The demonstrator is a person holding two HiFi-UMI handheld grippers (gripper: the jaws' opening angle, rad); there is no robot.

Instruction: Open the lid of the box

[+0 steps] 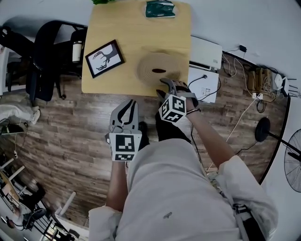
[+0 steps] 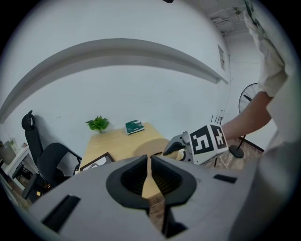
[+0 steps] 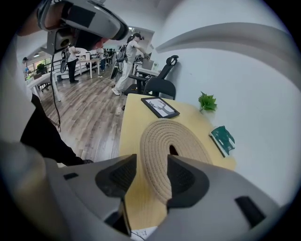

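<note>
A round woven box lid (image 1: 159,68) with a dark hole in its middle lies on the wooden table (image 1: 129,28), near the front edge. My right gripper (image 1: 164,87) hangs at that edge, just in front of the lid. In the right gripper view the gripper (image 3: 151,172) is open, and the lid (image 3: 176,143) has its near rim in the gap between the jaws with no pad pressing on it. My left gripper (image 1: 128,104) floats over the floor, left of the right one and short of the table. Its jaws (image 2: 148,162) meet, with nothing between them.
A framed deer picture (image 1: 104,58) lies left of the lid, with a green packet (image 1: 160,8) and a small plant (image 2: 98,123) at the table's far end. A black office chair (image 1: 47,52) stands to the left. White boxes (image 1: 204,54), cables and a fan (image 1: 291,160) are on the right.
</note>
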